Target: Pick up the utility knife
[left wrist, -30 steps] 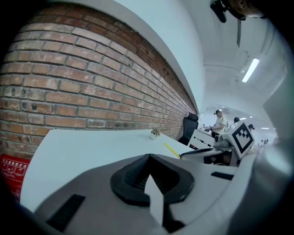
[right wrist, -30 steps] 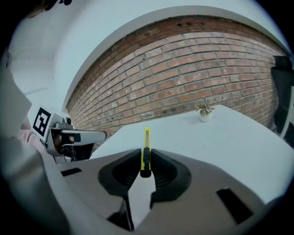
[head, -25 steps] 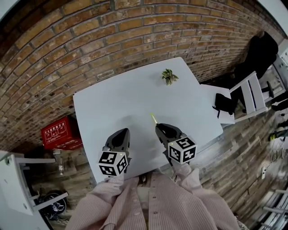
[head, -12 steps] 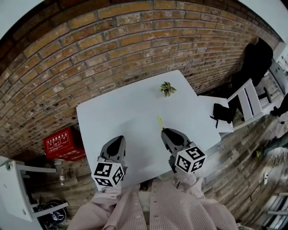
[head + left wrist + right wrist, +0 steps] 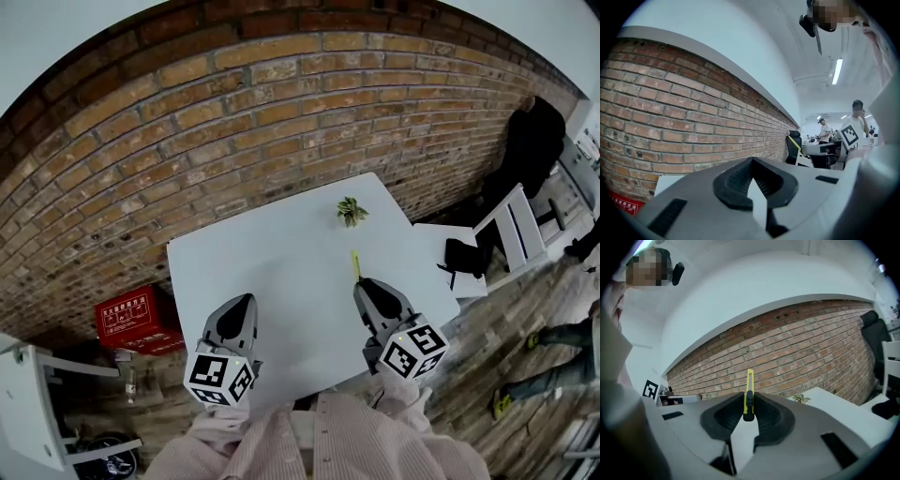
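Observation:
The yellow utility knife (image 5: 356,265) is clamped in my right gripper (image 5: 365,284) and sticks out forward over the white table (image 5: 281,253). In the right gripper view the knife (image 5: 749,389) stands upright between the black pads, its black slider at the pinch, against the brick wall; my right gripper (image 5: 749,405) is shut on it. My left gripper (image 5: 246,301) hovers over the table's near left part, its jaws together and nothing in them. The left gripper view shows my left gripper (image 5: 752,162) pointing at the brick wall, pads meeting at the tip.
A small potted plant (image 5: 352,211) stands at the table's far right. A red box (image 5: 136,317) lies on the floor at left. A side table with a black bag (image 5: 466,251), a white chair (image 5: 511,230) and a person (image 5: 539,131) are at right.
Both grippers have risen from the table, the right one carrying the knife up with it. The head view has tilted up, showing more brick wall.

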`<state>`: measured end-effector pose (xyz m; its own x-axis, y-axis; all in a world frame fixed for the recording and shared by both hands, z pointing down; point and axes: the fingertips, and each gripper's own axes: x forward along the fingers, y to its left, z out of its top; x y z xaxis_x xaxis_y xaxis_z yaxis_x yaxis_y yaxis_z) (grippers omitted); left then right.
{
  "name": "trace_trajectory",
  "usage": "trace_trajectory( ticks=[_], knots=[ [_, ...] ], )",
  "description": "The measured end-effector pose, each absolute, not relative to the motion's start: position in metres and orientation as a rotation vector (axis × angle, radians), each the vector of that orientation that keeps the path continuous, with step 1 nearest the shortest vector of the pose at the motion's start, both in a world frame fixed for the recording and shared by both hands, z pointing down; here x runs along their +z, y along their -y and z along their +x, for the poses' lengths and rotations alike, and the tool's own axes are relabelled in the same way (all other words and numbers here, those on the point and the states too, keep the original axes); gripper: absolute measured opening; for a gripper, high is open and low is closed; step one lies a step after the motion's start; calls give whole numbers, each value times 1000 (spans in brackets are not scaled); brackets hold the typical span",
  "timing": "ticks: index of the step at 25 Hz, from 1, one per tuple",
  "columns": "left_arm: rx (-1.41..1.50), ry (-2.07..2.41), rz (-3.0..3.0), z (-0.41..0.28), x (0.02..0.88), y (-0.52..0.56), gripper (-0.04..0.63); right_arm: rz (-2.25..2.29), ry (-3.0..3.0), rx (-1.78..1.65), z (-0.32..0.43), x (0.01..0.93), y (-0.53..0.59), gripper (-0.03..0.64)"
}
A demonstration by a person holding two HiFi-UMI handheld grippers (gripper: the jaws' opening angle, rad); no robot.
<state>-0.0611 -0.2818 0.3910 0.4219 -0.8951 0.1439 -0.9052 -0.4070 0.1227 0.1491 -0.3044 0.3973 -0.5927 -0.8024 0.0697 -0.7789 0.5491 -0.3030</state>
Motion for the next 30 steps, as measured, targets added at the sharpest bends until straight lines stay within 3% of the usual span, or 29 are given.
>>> trace_trajectory(
  ticks=[30],
  knots=[
    [71, 1681, 2499, -75, 373, 281, -8, -1410, -2630, -329, 159, 361, 304, 67]
  ],
)
